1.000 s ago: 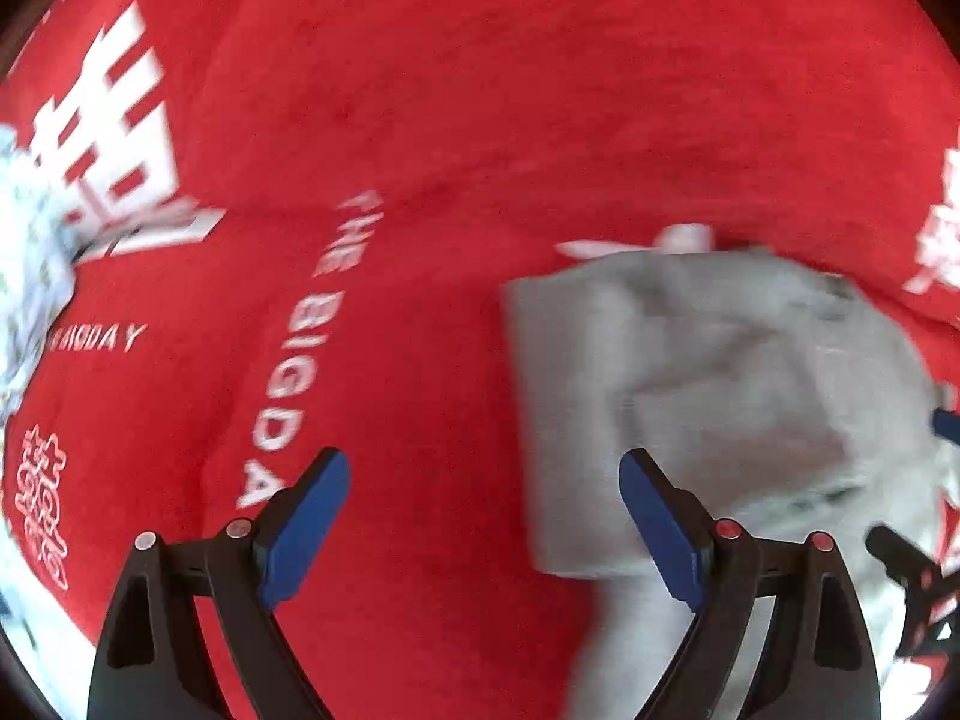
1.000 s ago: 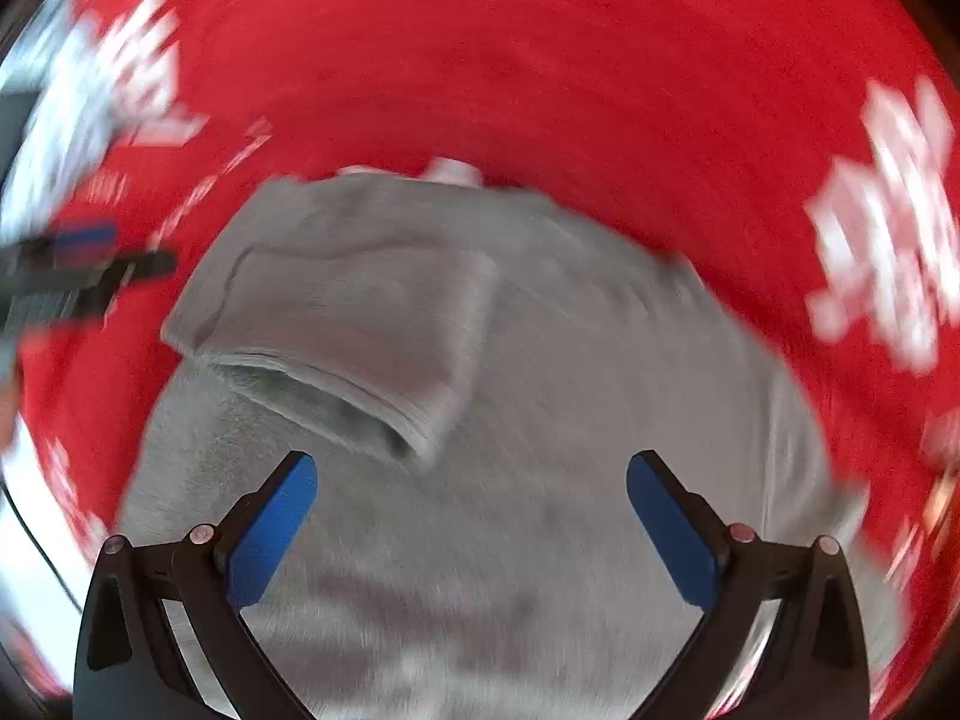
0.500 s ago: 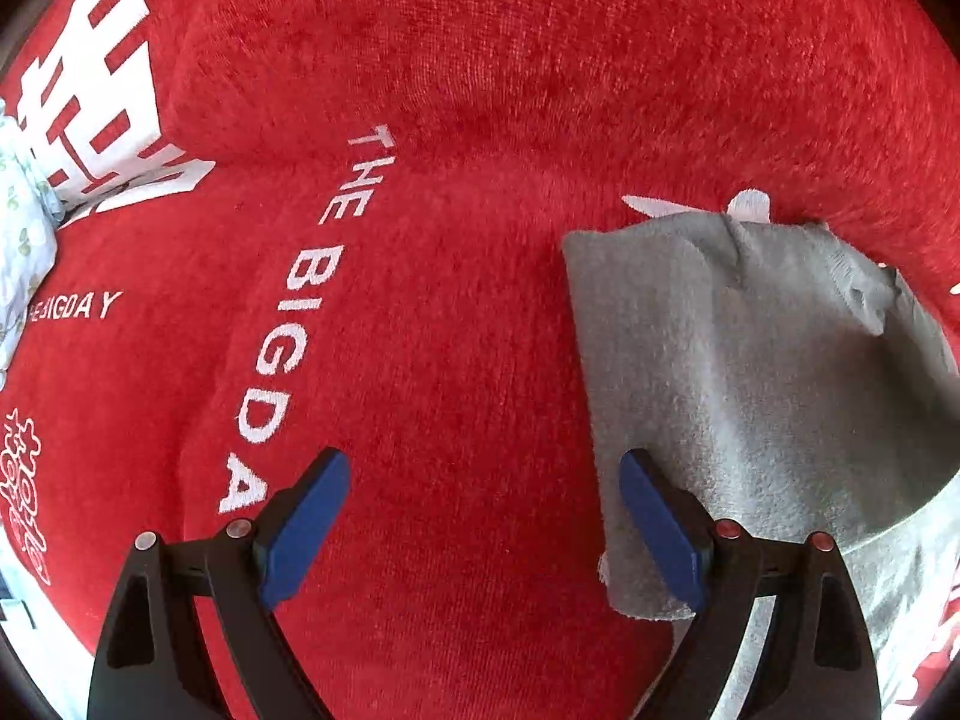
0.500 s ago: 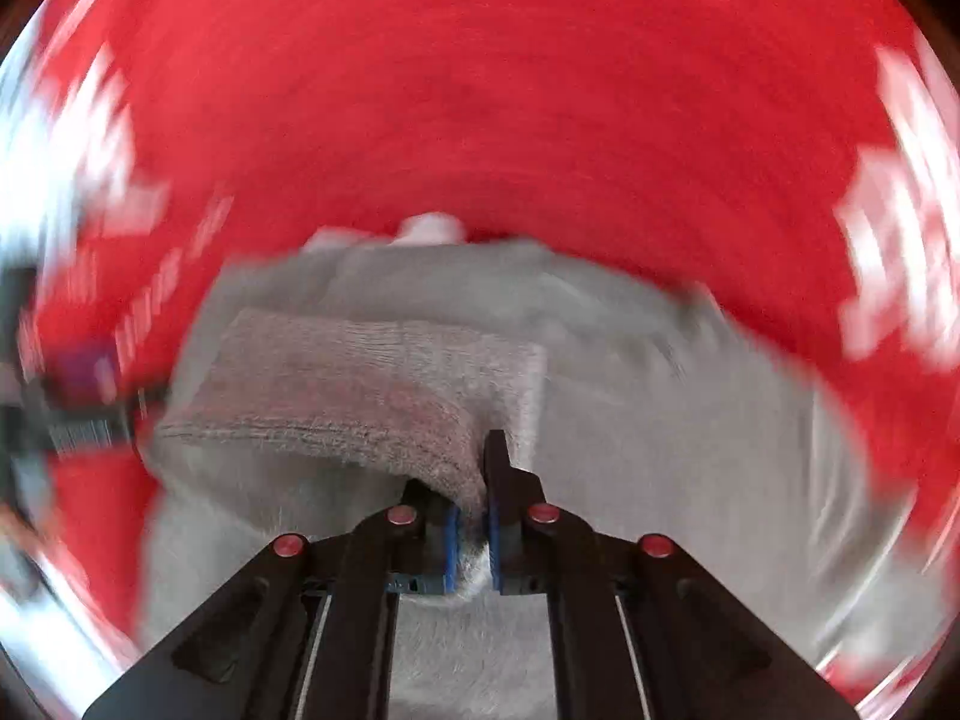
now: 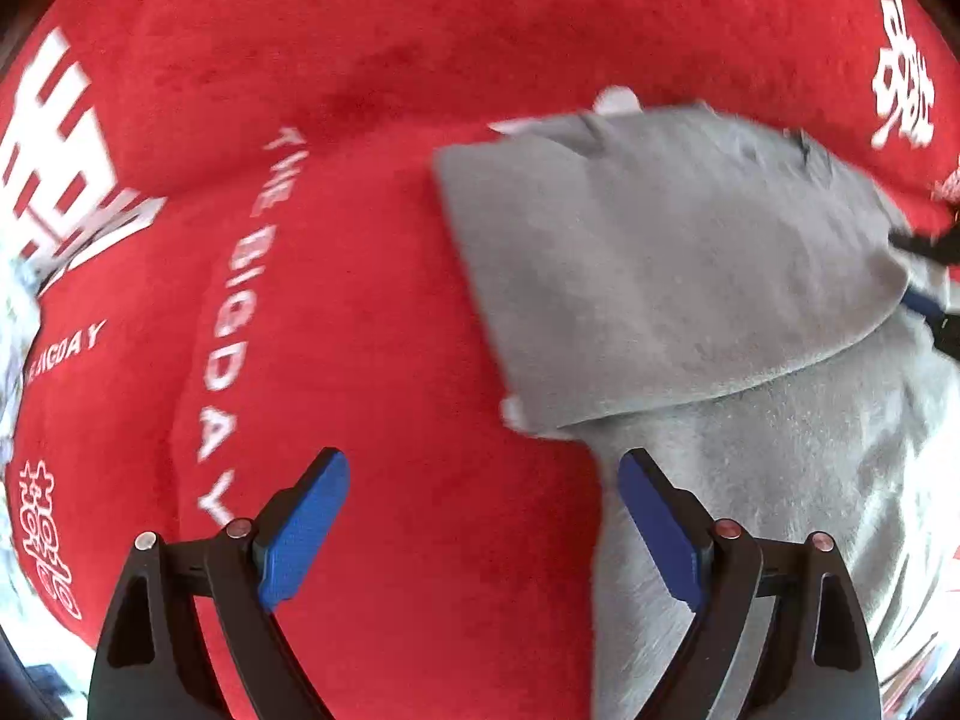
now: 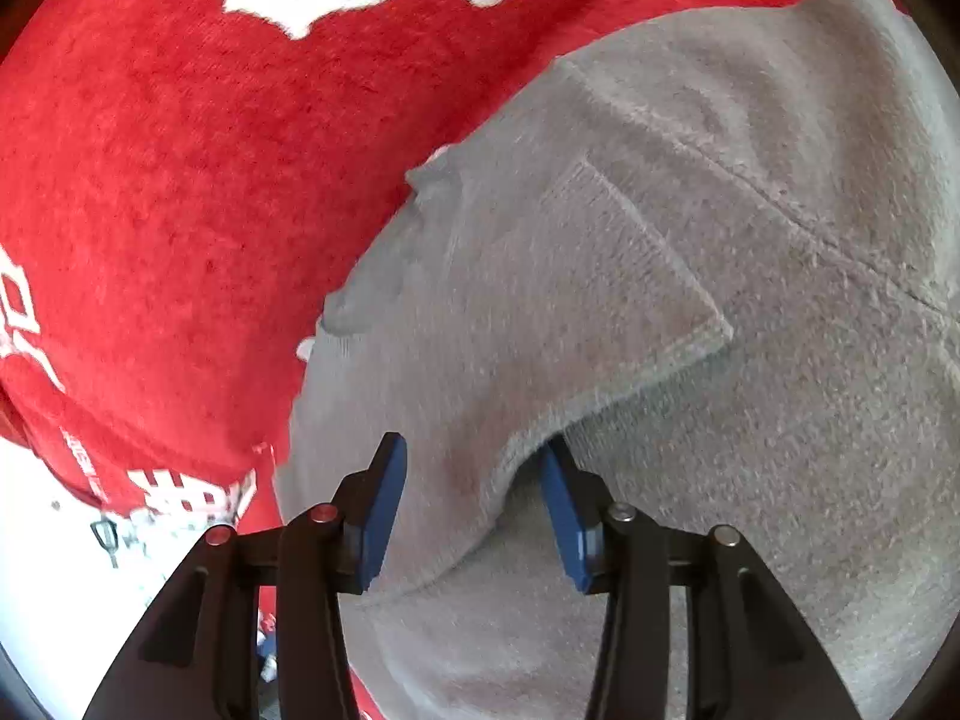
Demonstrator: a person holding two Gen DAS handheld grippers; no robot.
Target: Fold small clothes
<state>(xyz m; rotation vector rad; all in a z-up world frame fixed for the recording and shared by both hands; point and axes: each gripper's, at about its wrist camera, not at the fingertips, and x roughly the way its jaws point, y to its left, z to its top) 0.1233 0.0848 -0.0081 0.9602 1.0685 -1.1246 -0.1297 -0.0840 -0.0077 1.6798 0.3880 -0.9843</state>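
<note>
Sleeve fold of soft grey knit garment point(image 6: 690, 312) now laid across its body on red plush printed blanket point(image 6: 198, 192); right gripper point(image 6: 474, 498) opening, releasing flap edge; left gripper point(image 5: 480, 534) spread, empty.

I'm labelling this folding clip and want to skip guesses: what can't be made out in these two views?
- What garment the grey garment is: both views crop it.
- What lies under its folded flap: the flap covers it.
- The right hand-held gripper, jaws opening around the flap's edge: contact hidden by cloth.
- White print on the red blanket: blurred, cut off.
</note>
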